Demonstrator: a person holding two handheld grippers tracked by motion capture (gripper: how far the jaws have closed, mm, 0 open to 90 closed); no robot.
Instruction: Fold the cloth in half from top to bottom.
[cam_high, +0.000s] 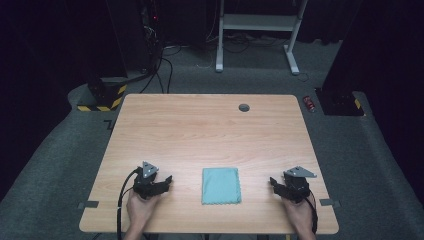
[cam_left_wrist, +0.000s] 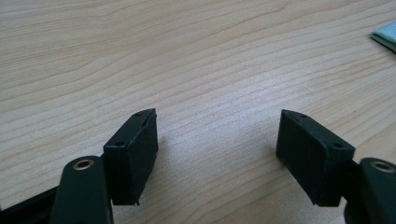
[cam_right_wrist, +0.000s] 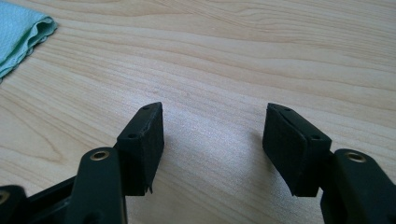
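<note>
Teal folded cloth (cam_high: 221, 185) is lying flat near the front edge of the wooden tabletop (cam_high: 200, 130), right between the two claws and touching neither. Left claw (cam_high: 166, 181) sits off to its left, jaws spread wide with just bare wood between them. Right claw (cam_high: 273, 182) is the same on the other side, wide and holding nothing.

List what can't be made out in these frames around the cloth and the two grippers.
- Cloth: folded, layer count and underside hidden in the high view; cut off by the frame edge in the left gripper view and the right gripper view.
- Left hand-held gripper and right hand-held gripper: jaw gap too small in the high view.
- Red object on the floor: too small to identify.
</note>
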